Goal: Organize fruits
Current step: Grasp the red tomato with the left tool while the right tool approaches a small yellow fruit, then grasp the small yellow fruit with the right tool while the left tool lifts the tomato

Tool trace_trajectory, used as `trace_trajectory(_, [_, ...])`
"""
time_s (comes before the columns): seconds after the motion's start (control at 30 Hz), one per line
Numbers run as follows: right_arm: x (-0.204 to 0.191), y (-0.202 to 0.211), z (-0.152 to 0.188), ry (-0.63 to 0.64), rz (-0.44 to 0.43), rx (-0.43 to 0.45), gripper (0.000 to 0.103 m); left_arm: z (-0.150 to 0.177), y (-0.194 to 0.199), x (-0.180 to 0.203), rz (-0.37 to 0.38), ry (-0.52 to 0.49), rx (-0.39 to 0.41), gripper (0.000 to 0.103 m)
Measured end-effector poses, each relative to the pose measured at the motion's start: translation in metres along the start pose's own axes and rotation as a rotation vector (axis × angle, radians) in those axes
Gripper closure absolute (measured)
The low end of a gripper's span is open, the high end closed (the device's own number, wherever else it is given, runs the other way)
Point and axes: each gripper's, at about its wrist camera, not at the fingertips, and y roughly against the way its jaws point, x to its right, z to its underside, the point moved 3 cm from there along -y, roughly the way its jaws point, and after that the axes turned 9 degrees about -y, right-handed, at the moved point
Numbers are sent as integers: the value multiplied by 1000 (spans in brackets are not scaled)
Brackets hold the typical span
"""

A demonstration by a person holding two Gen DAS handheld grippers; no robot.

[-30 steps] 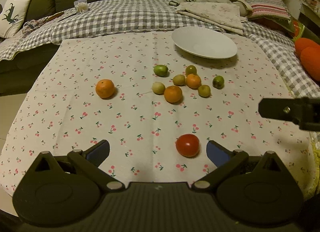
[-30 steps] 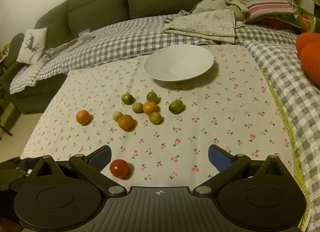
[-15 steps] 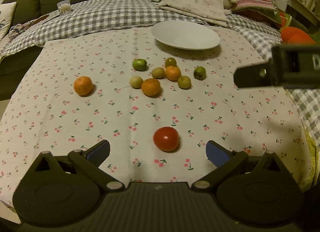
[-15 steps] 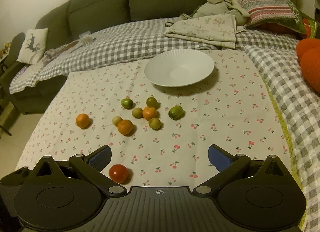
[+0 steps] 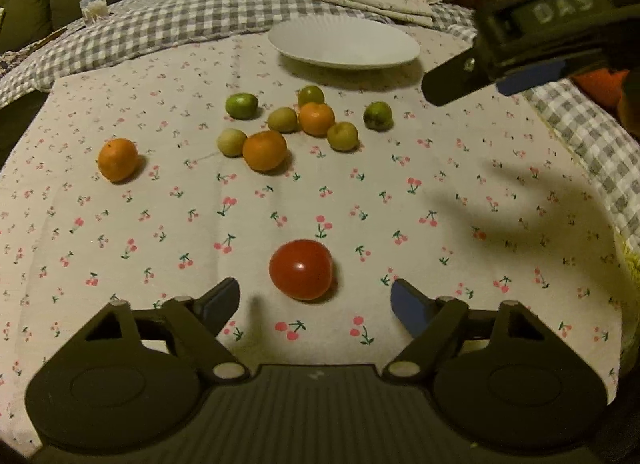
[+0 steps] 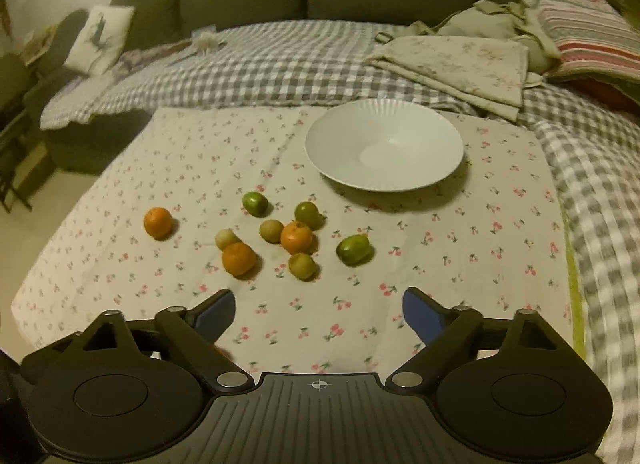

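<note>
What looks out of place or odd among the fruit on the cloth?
Nothing is spilled or damaged. The red tomato sits alone near the left gripper, far from the fruit cluster, and the white plate holds nothing.

Your left gripper (image 5: pixel 316 304) is all matte black plastic: two round, disc-shaped housings low at either side, each with a shallow circular recess. Angled linkage arms with triangular cut-outs run up from them, pinned by small silver screws. A ribbed dark-grey panel sits between the discs. The fingers (image 5: pixel 408 306) end in blue pads. Your right gripper (image 6: pixel 318 314) is built the same, with a small white crosshair mark on its ribbed panel. Seen from the left wrist camera, its black body carries pale raised lettering, "DAS".
</note>
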Motion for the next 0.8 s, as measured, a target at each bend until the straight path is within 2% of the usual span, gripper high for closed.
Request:
trace_trajectory(0.13, [10, -24, 1, 37, -10, -57, 24, 9, -6, -1, 24, -22, 13, 34])
trace_trajectory(0.23, [15, -35, 7, 44, -19, -99, 38, 12, -11, -4, 43, -10, 22, 39])
trace_trajectory(0.47, [23, -52, 5, 83, -22, -100, 49, -1, -21, -9, 23, -11, 56, 52])
trace_trajectory(0.5, [24, -54, 4, 83, -29, -96, 52, -3, -22, -8, 20, -17, 61, 56])
trace_trajectory(0.6, [26, -60, 0, 81, -42, -85, 56, -5, -25, -6, -10, -54, 74, 66])
trace_trajectory(0.67, [27, -64, -1, 79, -54, -80, 56, -5, -26, -7, -14, -66, 81, 66])
trace_trajectory(0.8, [24, -71, -3, 96, -71, -71, 56, -7, -24, -15, 17, -27, 73, 67])
